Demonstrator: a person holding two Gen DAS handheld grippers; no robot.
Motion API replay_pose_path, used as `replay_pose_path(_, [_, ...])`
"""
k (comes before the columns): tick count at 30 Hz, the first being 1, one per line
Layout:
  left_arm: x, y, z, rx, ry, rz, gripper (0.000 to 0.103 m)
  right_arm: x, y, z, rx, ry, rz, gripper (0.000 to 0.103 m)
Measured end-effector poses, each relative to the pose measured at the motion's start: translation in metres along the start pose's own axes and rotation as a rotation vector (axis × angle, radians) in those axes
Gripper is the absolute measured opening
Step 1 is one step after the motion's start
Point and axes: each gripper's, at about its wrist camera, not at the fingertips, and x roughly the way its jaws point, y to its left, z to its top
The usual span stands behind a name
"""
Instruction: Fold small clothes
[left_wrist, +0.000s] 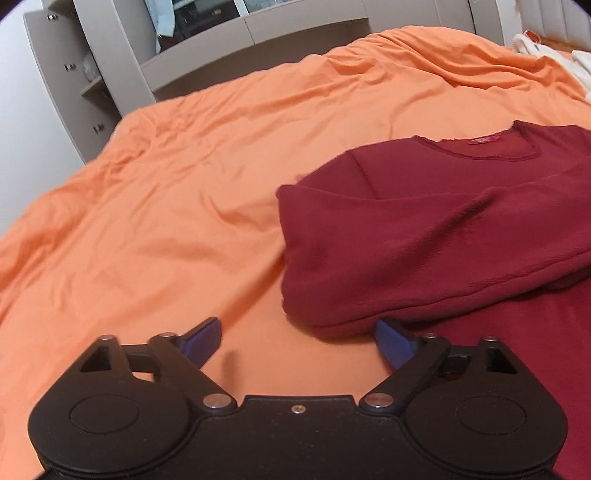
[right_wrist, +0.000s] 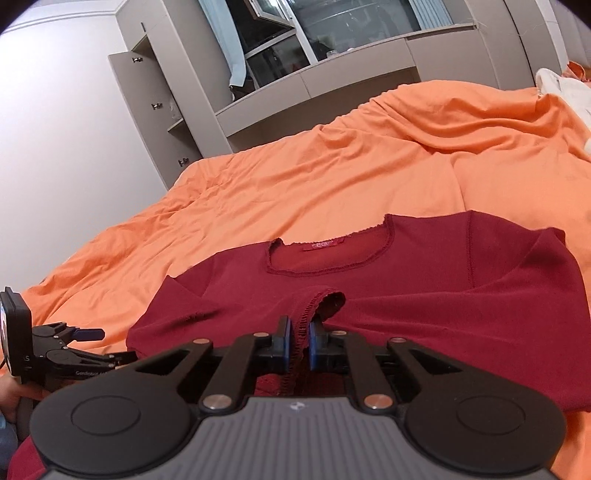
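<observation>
A dark red long-sleeved top (left_wrist: 424, 229) lies on the orange bed cover, neckline away from me, with its left side folded over the body. It also shows in the right wrist view (right_wrist: 424, 306). My left gripper (left_wrist: 299, 343) is open and empty, low over the cover beside the top's folded left edge; its right blue fingertip (left_wrist: 395, 341) touches that edge. It also shows in the right wrist view (right_wrist: 79, 341) at the far left. My right gripper (right_wrist: 298, 345) is shut on the stitched cuff of a sleeve (right_wrist: 321, 299) laid across the top's middle.
The orange bed cover (left_wrist: 166, 206) is wrinkled and spreads far left and back. White cloth (left_wrist: 546, 55) lies at the far right corner. Grey cabinets and shelves (right_wrist: 258, 99) stand behind the bed, and a white wall is at the left.
</observation>
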Motion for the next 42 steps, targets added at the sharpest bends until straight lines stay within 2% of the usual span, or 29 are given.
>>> replay_pose_path(3, [-0.002,0.004,0.001,-0.022,-0.024,0.005,0.070,0.000,-0.003,0.001,0.010,-0.003,-0.007,0.011])
replay_pose_path(6, [-0.006,0.009,0.000,-0.045,-0.055,-0.014,0.069,-0.002,-0.005,0.001,0.018,-0.011,-0.011,0.011])
replay_pose_path(11, [0.004,0.003,0.000,0.001,-0.003,-0.039,0.068,-0.002,-0.006,0.000,0.023,-0.011,-0.018,0.011])
replay_pose_path(13, [0.006,0.003,0.001,-0.001,0.001,-0.043,0.058,-0.002,-0.005,-0.002,0.021,-0.002,-0.022,0.011])
replay_pose_path(14, [0.005,0.004,0.001,-0.008,-0.004,-0.059,0.045,-0.001,-0.005,-0.002,0.019,0.007,-0.025,0.011])
replay_pose_path(15, [0.005,0.006,0.001,-0.016,-0.009,-0.077,0.037,0.002,-0.005,-0.003,0.018,0.021,-0.028,0.011])
replay_pose_path(16, [0.005,0.007,0.001,-0.023,-0.014,-0.087,0.034,0.004,-0.006,-0.004,0.019,0.035,-0.031,0.011])
replay_pose_path(20, [0.001,0.010,-0.001,-0.044,-0.037,-0.112,0.010,0.008,-0.010,-0.009,0.037,0.068,-0.031,0.011])
replay_pose_path(24, [-0.006,0.017,0.000,-0.114,-0.078,-0.101,0.003,0.008,-0.002,-0.010,-0.011,0.081,-0.013,0.011])
replay_pose_path(27, [-0.008,0.031,0.000,-0.211,-0.083,-0.114,0.003,0.010,0.010,-0.013,-0.078,0.103,-0.031,0.011])
replay_pose_path(30, [-0.002,0.038,-0.002,-0.267,-0.035,-0.152,0.003,0.010,0.012,-0.014,-0.096,0.112,-0.057,0.012])
replay_pose_path(34, [0.002,0.040,-0.004,-0.284,0.011,-0.175,0.003,0.012,0.009,-0.015,-0.085,0.132,-0.053,0.012])
replay_pose_path(36, [0.003,0.042,-0.005,-0.293,0.045,-0.176,0.005,0.013,0.008,-0.014,-0.090,0.144,-0.059,0.018])
replay_pose_path(37, [0.002,0.044,-0.006,-0.301,0.058,-0.181,0.010,0.011,0.007,-0.014,-0.090,0.143,-0.062,0.020])
replay_pose_path(38, [0.000,0.048,-0.007,-0.313,0.064,-0.190,0.021,0.009,0.008,-0.013,-0.092,0.141,-0.065,0.024])
replay_pose_path(40, [-0.009,0.056,-0.010,-0.355,0.042,-0.194,0.032,0.004,0.008,-0.012,-0.094,0.129,-0.062,0.039])
replay_pose_path(41, [-0.013,0.059,-0.009,-0.366,0.023,-0.196,0.041,0.002,0.008,-0.011,-0.096,0.117,-0.065,0.051])
replay_pose_path(42, [-0.013,0.061,-0.007,-0.377,0.004,-0.192,0.053,0.001,0.009,-0.010,-0.102,0.109,-0.073,0.058])
